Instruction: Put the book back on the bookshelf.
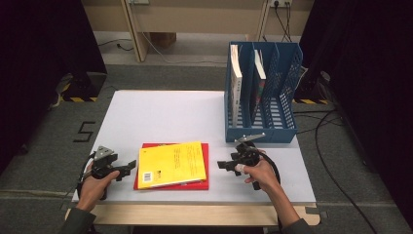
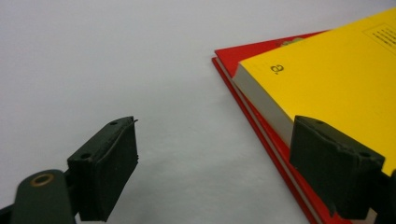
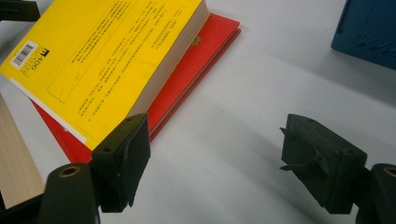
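My left gripper [image 1: 130, 165] rests low at the left edge of the yellow book [image 1: 171, 164], and its jaws stand apart with nothing pressed between them. In the left gripper view one jaw stands in front of the yellow cover and the other over bare table, so I cannot tell if it touches the book. My right gripper [image 1: 223, 165] is on the other side, near the books but apart from them, jaws also wide and empty.

The yellow book is a thick paperback with a smooth, slightly shiny cover and a pale grey block of pages [image 2: 261, 100]. It lies flat on a thin red book [image 1: 203, 168] with a hard cover, which shows as a red border around it. Both are rectangles near the front edge of the white matte table [image 1: 165, 114].

The small print on the yellow cover is too fine to read. The pads of my jaws are black, rough and a little worn at the edges. Behind stands a blue plastic file rack [image 1: 287, 87] with latticed walls, holding two upright books whose lower parts are hidden.
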Tool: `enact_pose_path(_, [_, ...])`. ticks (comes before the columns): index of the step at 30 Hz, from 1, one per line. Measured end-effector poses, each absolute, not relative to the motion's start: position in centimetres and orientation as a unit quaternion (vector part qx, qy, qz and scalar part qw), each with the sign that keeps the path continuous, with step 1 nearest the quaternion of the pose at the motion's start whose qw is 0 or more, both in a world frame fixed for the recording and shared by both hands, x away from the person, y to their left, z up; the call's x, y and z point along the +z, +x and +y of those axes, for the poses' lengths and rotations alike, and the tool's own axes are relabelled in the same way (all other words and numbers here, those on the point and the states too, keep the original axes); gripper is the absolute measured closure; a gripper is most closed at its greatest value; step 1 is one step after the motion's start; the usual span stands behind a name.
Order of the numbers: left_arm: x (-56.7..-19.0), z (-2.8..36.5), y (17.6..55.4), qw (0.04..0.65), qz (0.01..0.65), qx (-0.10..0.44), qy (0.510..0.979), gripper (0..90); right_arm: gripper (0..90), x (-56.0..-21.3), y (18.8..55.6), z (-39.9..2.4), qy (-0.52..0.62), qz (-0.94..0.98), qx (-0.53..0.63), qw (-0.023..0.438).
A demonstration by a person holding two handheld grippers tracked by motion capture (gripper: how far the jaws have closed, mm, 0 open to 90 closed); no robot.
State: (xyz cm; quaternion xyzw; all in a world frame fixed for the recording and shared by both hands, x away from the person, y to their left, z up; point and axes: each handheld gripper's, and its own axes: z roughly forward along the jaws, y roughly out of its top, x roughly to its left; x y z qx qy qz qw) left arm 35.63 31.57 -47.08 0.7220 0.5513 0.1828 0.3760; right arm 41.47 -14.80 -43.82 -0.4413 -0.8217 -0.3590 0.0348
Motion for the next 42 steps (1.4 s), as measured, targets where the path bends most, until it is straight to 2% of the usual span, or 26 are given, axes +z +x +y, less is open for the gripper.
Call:
enact_pose_path(3, [-47.2,31.0,35.5,0.37,0.536,0.175,0.738,15.0,24.6,-43.8,41.4,-14.6,-0.437,-0.823,-0.36,0.037])
enact_pose_path(8, [-47.1,31.0,35.4,0.378,0.532,0.163,0.74,22.6,24.7,-43.9,41.4,-14.3,-0.434,-0.825,-0.359,0.042])
enact_pose_path(10, [-47.0,30.9,35.3,0.38,0.527,0.156,0.744,28.2,24.8,-44.0,41.4,-14.2,-0.435,-0.826,-0.357,0.042])
enact_pose_path(13, [-46.7,30.7,35.2,0.381,0.517,0.15,0.752,41.7,24.8,-44.0,41.4,-14.0,-0.433,-0.826,-0.358,0.047])
enact_pose_path(18, [-46.4,30.2,34.9,0.372,0.503,0.158,0.764,51.2,24.9,-44.2,41.5,-13.6,-0.43,-0.828,-0.357,0.052])
enact_pose_path(21, [-46.4,29.7,34.7,0.375,0.489,0.137,0.776,44.3,24.9,-44.4,41.6,-13.5,-0.43,-0.828,-0.356,0.053])
enact_pose_path(23, [-46.5,29.0,34.6,0.371,0.474,0.127,0.788,27.7,24.9,-44.4,41.6,-13.4,-0.429,-0.827,-0.358,0.057])
enact_pose_path(25, [-46.5,28.4,34.5,0.363,0.463,0.141,0.796,19.3,24.9,-44.4,41.6,-13.4,-0.43,-0.826,-0.36,0.062])
enact_pose_path(33, [-46.5,28.4,34.6,0.357,0.467,0.146,0.796,15.1,24.9,-44.6,41.6,-13.2,-0.426,-0.828,-0.359,0.062])
enact_pose_path(36, [-46.7,28.7,34.8,0.336,0.479,0.173,0.793,15.6,25.3,-44.8,41.7,-12.8,-0.424,-0.829,-0.359,0.065])
enact_pose_path(42, [-46.8,28.5,34.7,0.342,0.475,0.16,0.795,15.5,26.1,-45.2,42.0,-11.9,-0.42,-0.83,-0.362,0.071])
